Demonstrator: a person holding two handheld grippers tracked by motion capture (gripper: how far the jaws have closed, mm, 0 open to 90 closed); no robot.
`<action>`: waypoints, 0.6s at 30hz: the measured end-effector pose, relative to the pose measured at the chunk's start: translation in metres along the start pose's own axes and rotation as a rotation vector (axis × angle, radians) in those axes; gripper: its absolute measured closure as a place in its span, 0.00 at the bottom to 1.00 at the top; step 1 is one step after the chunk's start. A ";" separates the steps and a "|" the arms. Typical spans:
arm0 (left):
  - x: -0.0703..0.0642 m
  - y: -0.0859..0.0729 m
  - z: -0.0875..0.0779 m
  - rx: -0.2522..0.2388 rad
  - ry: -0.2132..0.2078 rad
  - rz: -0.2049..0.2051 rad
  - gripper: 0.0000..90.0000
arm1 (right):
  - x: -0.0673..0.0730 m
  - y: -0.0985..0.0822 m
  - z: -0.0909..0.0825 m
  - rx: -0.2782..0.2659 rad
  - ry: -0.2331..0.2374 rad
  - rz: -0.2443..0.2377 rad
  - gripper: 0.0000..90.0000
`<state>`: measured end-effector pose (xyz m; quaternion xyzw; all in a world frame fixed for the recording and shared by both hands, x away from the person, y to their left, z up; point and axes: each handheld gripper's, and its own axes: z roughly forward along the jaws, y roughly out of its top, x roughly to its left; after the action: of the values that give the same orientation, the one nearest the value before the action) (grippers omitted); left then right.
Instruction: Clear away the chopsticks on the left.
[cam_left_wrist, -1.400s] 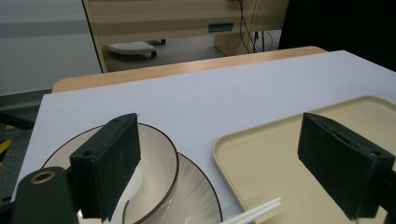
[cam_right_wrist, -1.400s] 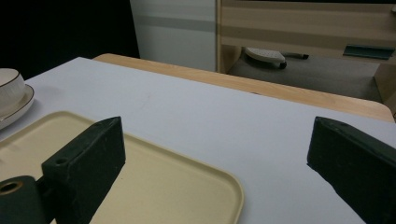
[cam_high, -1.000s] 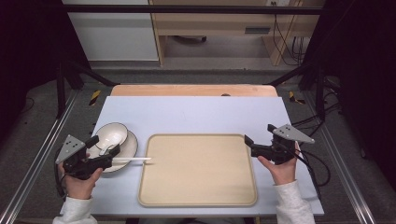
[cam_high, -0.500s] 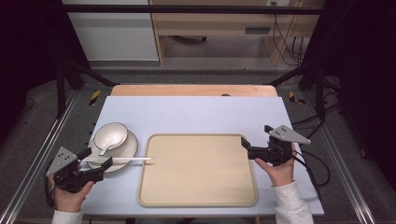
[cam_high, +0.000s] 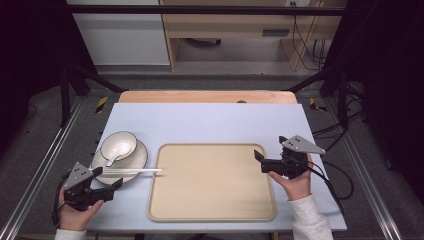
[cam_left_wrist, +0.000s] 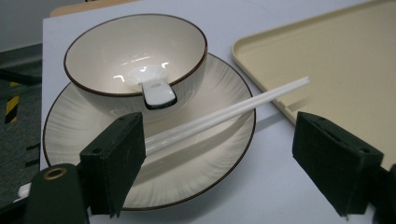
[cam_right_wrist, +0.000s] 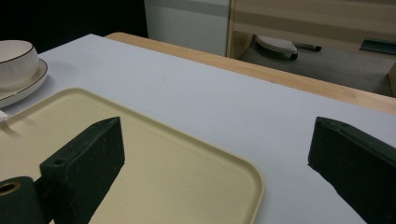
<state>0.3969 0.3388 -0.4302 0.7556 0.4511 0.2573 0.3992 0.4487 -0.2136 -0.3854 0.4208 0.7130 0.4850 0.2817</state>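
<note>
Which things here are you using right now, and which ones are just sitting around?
In use: the left gripper, jaws open and just closing a little; chopsticks across the plate; bowl holding a spoon; tray.
Just around: the right gripper, open; the table.

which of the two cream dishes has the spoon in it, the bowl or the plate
The dark-rimmed cream bowl holds the white spoon; the ribbed cream plate beneath it carries only the white chopsticks.
</note>
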 end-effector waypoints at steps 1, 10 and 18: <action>0.000 0.000 0.000 0.000 0.000 0.000 0.20 | 0.000 0.000 0.000 0.000 0.000 0.000 0.05; 0.007 -0.003 0.020 0.038 0.030 0.029 0.28 | 0.000 -0.001 0.002 0.010 -0.001 -0.005 0.05; 0.009 -0.006 0.034 0.080 0.052 0.063 0.37 | 0.001 -0.002 0.004 0.018 0.000 -0.003 0.05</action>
<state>0.4233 0.3357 -0.4537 0.7780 0.4469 0.2710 0.3487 0.4509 -0.2112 -0.3884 0.4222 0.7180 0.4780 0.2788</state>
